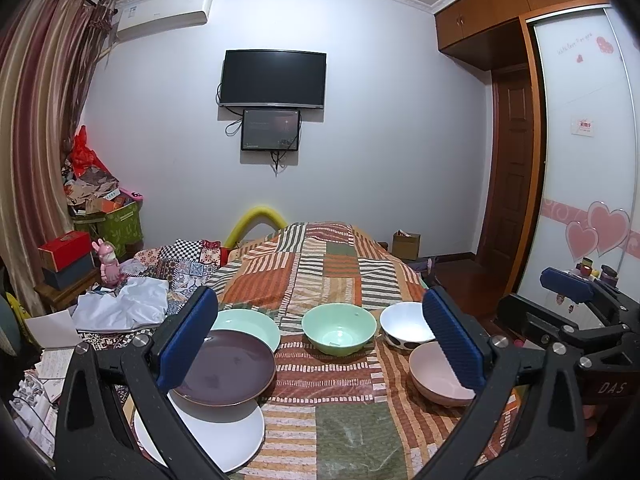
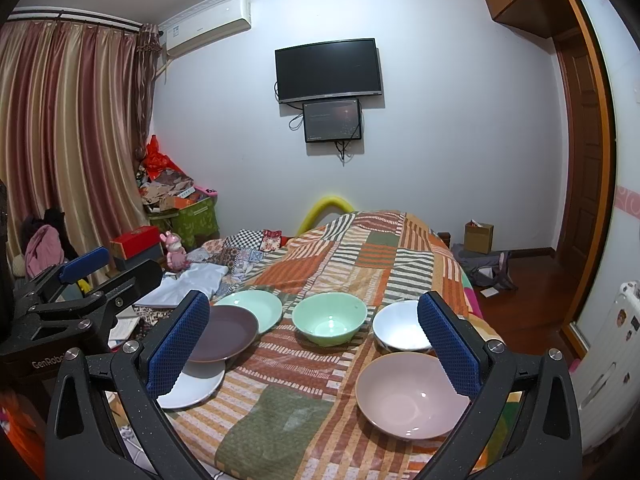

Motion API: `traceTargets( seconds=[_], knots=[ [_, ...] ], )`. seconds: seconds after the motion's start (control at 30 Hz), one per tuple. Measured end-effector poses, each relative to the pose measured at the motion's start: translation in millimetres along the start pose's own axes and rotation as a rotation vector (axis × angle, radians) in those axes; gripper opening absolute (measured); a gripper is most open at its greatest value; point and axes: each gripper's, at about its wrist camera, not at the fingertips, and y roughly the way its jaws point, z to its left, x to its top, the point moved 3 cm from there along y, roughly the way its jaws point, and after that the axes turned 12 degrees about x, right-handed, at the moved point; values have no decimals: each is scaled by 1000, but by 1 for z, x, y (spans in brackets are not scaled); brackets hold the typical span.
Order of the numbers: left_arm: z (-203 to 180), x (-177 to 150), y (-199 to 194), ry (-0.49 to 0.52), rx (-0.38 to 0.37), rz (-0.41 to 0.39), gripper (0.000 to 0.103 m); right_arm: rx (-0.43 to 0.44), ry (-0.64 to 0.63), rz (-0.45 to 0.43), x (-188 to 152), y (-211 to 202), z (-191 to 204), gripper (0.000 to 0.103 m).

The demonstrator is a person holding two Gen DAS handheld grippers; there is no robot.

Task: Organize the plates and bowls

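On the patchwork bedspread (image 1: 328,276) lie a mint green plate (image 1: 256,326), a dark purple plate (image 1: 228,368) stacked partly over a white plate (image 1: 224,436), a mint green bowl (image 1: 339,329), a white bowl (image 1: 404,326) and a pink bowl (image 1: 434,376). The same pieces show in the right wrist view: purple plate (image 2: 226,334), white plate (image 2: 196,388), green plate (image 2: 256,306), green bowl (image 2: 329,318), white bowl (image 2: 400,326), pink bowl (image 2: 412,394). My left gripper (image 1: 320,344) is open and empty above the near edge. My right gripper (image 2: 316,346) is open and empty beside it.
A pile of clothes and patterned fabric (image 1: 160,276) lies left of the dishes. A bedside table with boxes and a pink toy (image 1: 108,262) stands at the left. A wardrobe (image 1: 580,160) and wooden floor (image 2: 532,280) are to the right.
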Motion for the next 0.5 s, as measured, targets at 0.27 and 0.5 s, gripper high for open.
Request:
traceTargets(
  seconds=[0.27, 0.5],
  knots=[
    [0, 0, 0, 1, 1, -3, 103, 0, 1, 0, 0, 0, 0, 103],
    [0, 0, 0, -2, 3, -5, 103, 0, 1, -1, 0, 0, 0, 103]
  ],
)
